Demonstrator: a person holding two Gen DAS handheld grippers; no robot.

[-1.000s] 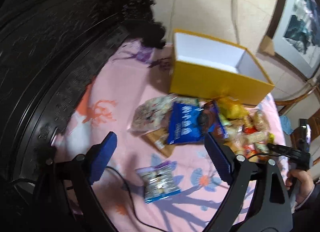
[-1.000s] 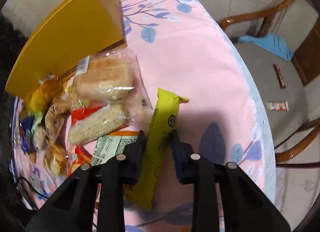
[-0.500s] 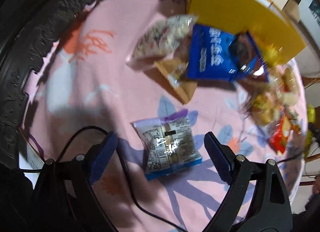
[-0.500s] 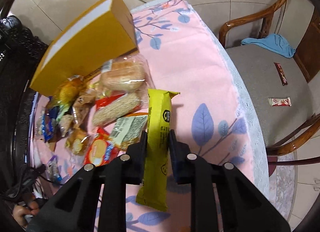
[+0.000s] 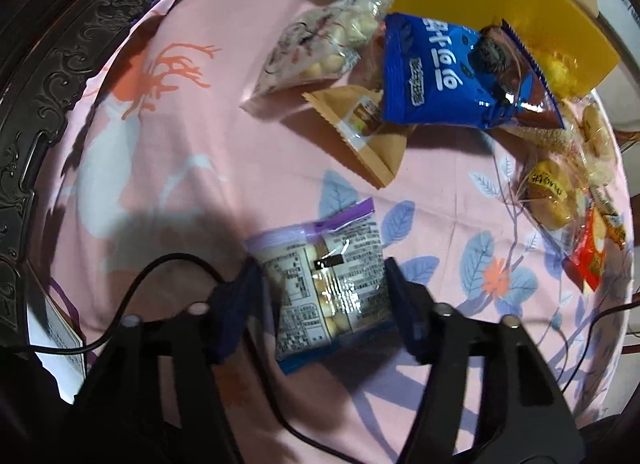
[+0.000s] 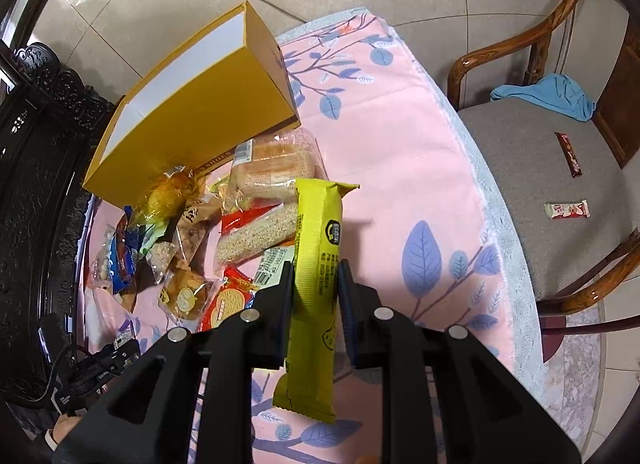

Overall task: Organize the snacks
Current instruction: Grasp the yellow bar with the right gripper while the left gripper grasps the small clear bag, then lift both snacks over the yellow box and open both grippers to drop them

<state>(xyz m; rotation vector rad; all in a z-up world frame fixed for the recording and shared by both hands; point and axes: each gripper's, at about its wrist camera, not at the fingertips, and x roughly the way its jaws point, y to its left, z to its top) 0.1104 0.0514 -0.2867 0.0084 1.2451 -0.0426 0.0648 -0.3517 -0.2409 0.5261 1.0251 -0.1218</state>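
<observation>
Left wrist view: the left claw (image 5: 326, 300) is closing around a clear biscuit packet (image 5: 330, 290) lying on the tabletop (image 5: 200, 136).

Right wrist view: the right claw (image 6: 314, 288) pinches a yellow bar (image 6: 316, 264), lifted. The yellow box (image 6: 208, 104) looks empty (most snacks remain piled beside it).

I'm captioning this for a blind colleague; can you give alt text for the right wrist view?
The right tongs grip a long yellow snack bar above a pink flowered tablecloth. To the left lies a pile of wrapped snacks beside an open yellow box; to the right stands a wooden chair with two small bars on its seat.
</observation>
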